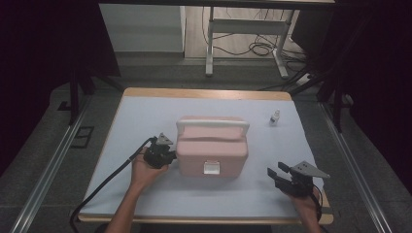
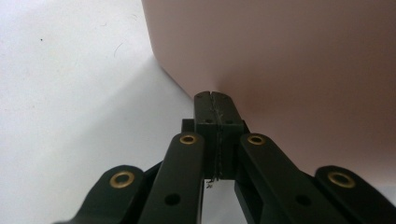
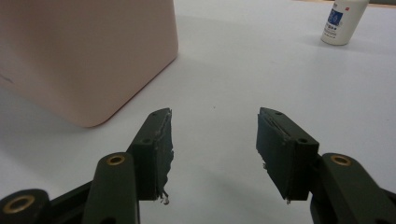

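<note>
At the left of the high view, the left hand (image 1: 142, 170) comes up from the near edge of the table (image 1: 145, 92) and holds the left gripper (image 1: 171, 149) against the left end of a pink box (image 1: 212, 148). A black cable (image 1: 104, 182) trails from it back toward the table's front corner. In the left gripper view the two black jaws are pressed together with nothing between them, and their tips (image 2: 214, 100) sit at the pink wall (image 2: 289, 70) of the box, just beside its rounded corner; whether they actually touch it is hard to tell.

The box stands upright on the white sheet (image 1: 145, 121) near the middle of the table. It has a pale handle (image 1: 213, 124) lying across its top toward the far side and a small white latch (image 1: 211, 168) on the front face.

Farther right and toward the back, a small white bottle (image 1: 275, 118) stands upright on the sheet, well apart from the box. In the right gripper view it shows at the top right (image 3: 343, 21), with a blue label.

At the right, near the front edge, the right hand (image 1: 307, 201) holds the right gripper (image 1: 273, 173) low over the sheet, well clear of the box. Its jaws stand wide apart with nothing between them (image 3: 214, 154), pointing across bare sheet with the box corner (image 3: 88, 60) off to their left.
</note>
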The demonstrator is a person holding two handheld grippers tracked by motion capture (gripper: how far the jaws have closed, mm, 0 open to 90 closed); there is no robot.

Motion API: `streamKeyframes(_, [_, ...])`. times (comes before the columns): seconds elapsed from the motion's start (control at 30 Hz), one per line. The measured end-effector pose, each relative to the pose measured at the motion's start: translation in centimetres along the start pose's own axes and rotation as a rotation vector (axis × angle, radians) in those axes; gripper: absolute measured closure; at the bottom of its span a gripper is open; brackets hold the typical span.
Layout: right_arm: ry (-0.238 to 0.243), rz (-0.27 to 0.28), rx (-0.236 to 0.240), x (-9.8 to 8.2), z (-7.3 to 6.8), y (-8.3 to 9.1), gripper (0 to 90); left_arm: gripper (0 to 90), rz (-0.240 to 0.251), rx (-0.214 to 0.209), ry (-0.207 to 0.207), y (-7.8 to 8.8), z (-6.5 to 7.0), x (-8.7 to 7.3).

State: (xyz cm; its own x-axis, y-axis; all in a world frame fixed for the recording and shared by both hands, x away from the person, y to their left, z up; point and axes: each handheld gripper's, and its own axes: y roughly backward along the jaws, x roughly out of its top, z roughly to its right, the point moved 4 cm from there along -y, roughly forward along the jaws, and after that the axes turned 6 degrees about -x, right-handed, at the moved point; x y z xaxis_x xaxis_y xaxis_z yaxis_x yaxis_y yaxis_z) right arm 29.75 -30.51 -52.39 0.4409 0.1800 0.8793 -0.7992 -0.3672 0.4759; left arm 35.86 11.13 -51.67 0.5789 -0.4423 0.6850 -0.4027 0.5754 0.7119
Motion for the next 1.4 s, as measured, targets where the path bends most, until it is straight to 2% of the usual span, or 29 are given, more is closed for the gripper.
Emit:
streamKeyframes(0.3, [0.000,-0.002,0.001,0.0,0.0,0.0,45.0,89.9,-0.009,0.004,-0.015,0.3,0.6,-0.6])
streamKeyframes(0.47, [-0.003,-0.001,-0.001,0.0,0.1,0.0,44.5,87.3,0.003,-0.010,-0.003,0.4,0.4,-0.7])
streamKeyframes(0.6, [-0.005,0.002,0.001,0.0,0.1,0.1,44.5,84.9,0.015,0.006,-0.006,0.7,0.2,-1.0])
streamKeyframes(0.73, [0.004,-0.011,-0.001,0.1,0.3,0.2,44.4,78.4,0.041,0.024,0.006,1.2,0.0,-1.8])
streamKeyframes(0.87, [0.008,-0.050,0.011,0.1,0.1,0.1,43.8,65.9,0.052,0.033,0.021,1.5,-0.2,-3.0])
streamKeyframes(1.07, [0.016,-0.101,0.030,0.0,-0.2,-0.2,40.6,52.9,0.063,0.022,0.038,1.4,-0.5,-4.1])
streamKeyframes(1.17, [0.013,-0.117,0.022,0.1,-0.1,-0.2,39.3,50.9,0.050,0.010,0.041,1.1,-0.7,-4.3])
streamKeyframes(1.27, [0.013,-0.118,0.004,0.8,-0.1,-0.1,37.5,49.8,0.061,-0.006,0.053,1.1,-0.7,-4.2])
streamKeyframes(1.4, [0.057,-0.146,-0.029,2.1,-0.2,-0.3,37.2,48.3,0.075,-0.004,0.045,1.5,-0.8,-4.1])
